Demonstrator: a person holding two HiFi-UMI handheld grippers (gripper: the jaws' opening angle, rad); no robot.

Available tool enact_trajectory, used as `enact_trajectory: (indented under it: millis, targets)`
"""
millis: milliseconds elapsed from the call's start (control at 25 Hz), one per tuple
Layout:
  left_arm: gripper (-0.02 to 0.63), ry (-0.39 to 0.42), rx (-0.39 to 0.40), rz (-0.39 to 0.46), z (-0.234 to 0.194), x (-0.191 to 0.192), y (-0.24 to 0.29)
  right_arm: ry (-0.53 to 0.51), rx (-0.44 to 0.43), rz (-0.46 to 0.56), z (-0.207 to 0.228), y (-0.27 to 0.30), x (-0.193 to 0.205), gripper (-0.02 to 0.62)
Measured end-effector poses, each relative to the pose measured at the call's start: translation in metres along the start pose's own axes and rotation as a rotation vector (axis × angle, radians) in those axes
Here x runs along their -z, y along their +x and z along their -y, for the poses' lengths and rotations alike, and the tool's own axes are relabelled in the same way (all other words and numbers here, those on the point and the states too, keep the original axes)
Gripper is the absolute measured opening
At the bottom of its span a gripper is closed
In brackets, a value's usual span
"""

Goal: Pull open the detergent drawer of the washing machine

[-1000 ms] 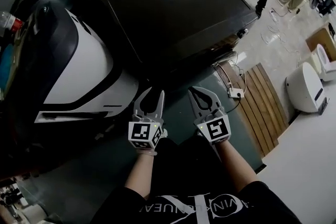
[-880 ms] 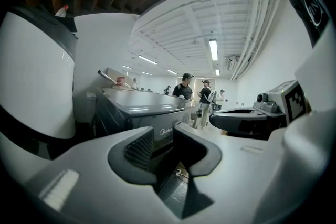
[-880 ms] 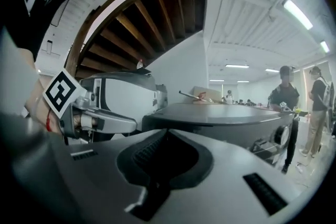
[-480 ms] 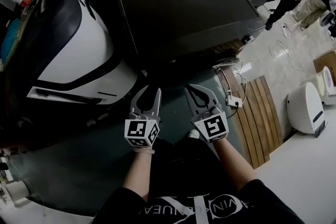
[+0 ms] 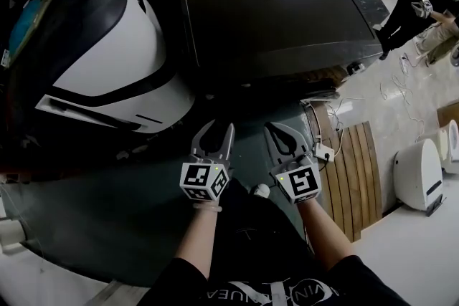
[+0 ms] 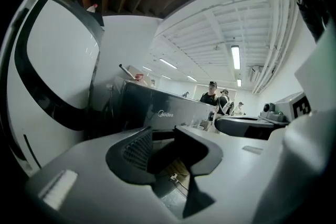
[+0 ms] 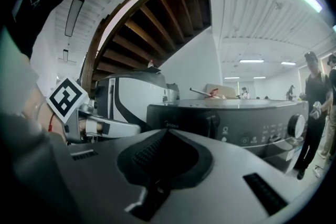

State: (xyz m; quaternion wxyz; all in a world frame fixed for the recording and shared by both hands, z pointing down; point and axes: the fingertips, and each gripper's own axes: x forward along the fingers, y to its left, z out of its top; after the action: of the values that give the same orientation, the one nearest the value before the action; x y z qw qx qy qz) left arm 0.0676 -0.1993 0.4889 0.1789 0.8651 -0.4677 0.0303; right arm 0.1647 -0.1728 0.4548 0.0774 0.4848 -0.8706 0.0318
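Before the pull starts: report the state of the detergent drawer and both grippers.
detergent drawer: looks shut, flush with the washing machine panel, untouched.
left gripper: open, jaws have just been opening, nothing between them.
right gripper: shut, jaw tips together, empty.

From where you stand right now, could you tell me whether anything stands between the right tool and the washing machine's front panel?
Nothing visible does. The right tool, jaws together, faces the front panel of the washing machine across open air; the left tool hangs beside it, out of that line.
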Motion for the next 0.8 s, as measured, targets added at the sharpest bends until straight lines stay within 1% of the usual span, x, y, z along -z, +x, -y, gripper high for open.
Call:
enact_trajectory:
  millis: [120, 280, 360, 480, 640, 800]
  targets:
    - [0.118, -0.071, -0.001, 0.018, -0.005, 0.008, 0.011, -0.012, -0.025, -0.016, -0.003, 0.006, 0.010, 0.014]
    - [0.132, -0.218, 0.022, 0.068, -0.014, 0.014, 0.030, -0.022, -0.041, -0.029, -0.005, 0.020, 0.022, 0.014]
    - [0.139, -0.277, 0.030, 0.084, -0.017, 0.018, 0.038, -0.022, -0.046, -0.040, -0.006, 0.023, 0.031, 0.014]
    - [0.147, -0.341, 0.046, 0.102, -0.019, 0.021, 0.050, -0.023, -0.045, -0.057, -0.002, 0.027, 0.043, 0.014]
    - [0.149, -0.418, 0.089, 0.129, -0.020, 0.020, 0.062, -0.023, -0.030, -0.046, 0.005, 0.031, 0.046, 0.015]
    - [0.162, -0.518, 0.123, 0.167, -0.026, 0.018, 0.070, -0.015, -0.021, -0.048, 0.008, 0.033, 0.049, 0.014]
